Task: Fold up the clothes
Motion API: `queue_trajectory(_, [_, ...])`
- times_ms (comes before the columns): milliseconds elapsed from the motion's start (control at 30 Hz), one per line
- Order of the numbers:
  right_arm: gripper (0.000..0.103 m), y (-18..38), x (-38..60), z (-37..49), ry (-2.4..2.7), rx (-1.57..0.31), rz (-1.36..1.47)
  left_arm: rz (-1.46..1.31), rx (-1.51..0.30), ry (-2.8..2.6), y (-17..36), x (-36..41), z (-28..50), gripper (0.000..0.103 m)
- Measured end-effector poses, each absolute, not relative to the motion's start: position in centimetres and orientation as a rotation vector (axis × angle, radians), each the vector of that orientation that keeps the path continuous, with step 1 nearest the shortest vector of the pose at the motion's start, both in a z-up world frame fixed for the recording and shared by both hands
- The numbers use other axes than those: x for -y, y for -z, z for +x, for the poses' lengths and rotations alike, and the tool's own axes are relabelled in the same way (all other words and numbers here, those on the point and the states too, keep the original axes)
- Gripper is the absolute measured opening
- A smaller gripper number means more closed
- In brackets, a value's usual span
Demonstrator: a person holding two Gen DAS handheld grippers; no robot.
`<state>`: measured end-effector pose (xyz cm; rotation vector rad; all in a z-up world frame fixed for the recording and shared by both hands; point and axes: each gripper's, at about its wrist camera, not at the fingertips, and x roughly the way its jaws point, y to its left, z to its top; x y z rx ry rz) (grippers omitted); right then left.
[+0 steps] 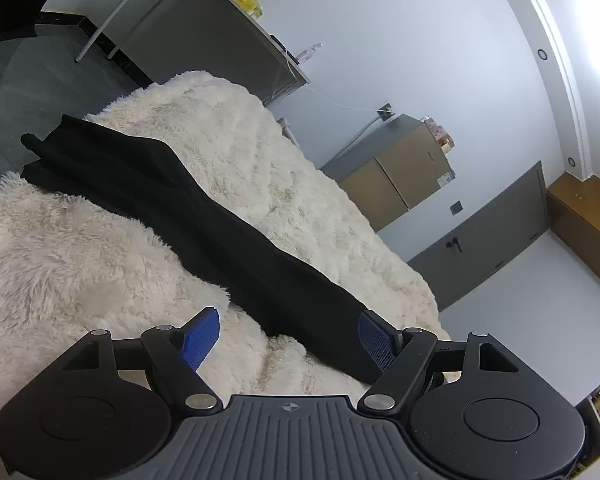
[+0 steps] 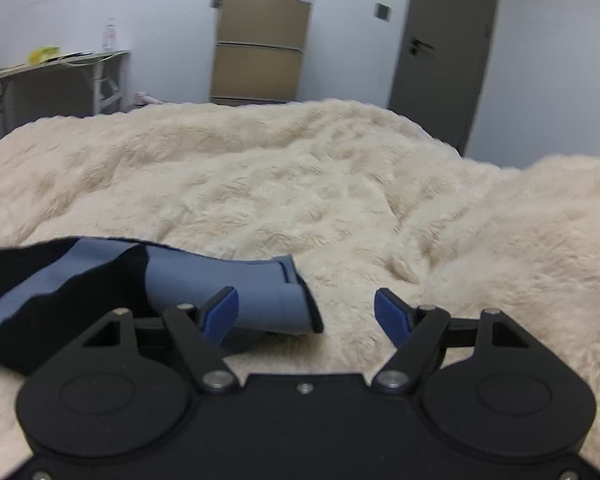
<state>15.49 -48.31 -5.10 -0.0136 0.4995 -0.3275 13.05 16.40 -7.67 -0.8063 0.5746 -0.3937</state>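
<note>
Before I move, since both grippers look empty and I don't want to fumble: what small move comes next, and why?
Probably ease the right gripper left and down over the garment's blue-grey end, then close. Both it and the left gripper are open and hold nothing. The black garment lies stretched long across the blanket, unfolded, and that end sits just beside the right gripper's left finger.

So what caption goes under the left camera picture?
Open left gripper hovering by a long black garment on a fluffy blanket.
</note>
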Motion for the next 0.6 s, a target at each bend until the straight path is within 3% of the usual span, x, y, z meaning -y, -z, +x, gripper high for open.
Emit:
queue_trajectory(100, [0.074, 4.1, 50.0, 18.7, 0.256, -0.53, -0.001, -0.815, -0.576, 0.386, 7.8, -16.5, 12.9, 0.071])
queue_trajectory(167, [0.073, 3.0, 52.5, 23.7, 0.116, -0.677, 0.069, -0.826, -0.577, 0.379, 8.0, -16.6, 12.9, 0.071])
queue_trajectory(267, [0.064, 3.9, 55.0, 28.5, 0.053, -0.848, 0.108, -0.83, -0.576, 0.367, 8.1, -16.5, 13.0, 0.071])
queue_trajectory(467, [0.024, 6.6, 54.8, 29.6, 0.035, -1.062, 0.124, -0.822, -0.586, 0.385, 7.6, -17.0, 13.5, 0.072])
queue_trajectory(500, [0.0, 6.7, 54.6, 29.1, 0.032, -1.059, 0.125, -0.82, -0.589, 0.389, 7.6, -17.0, 13.6, 0.072])
queue_trajectory(600, [0.0, 5.5, 53.8, 26.8, -0.009, -0.944, 0.14, -0.807, -0.616, 0.411, 7.9, -16.8, 13.9, 0.072])
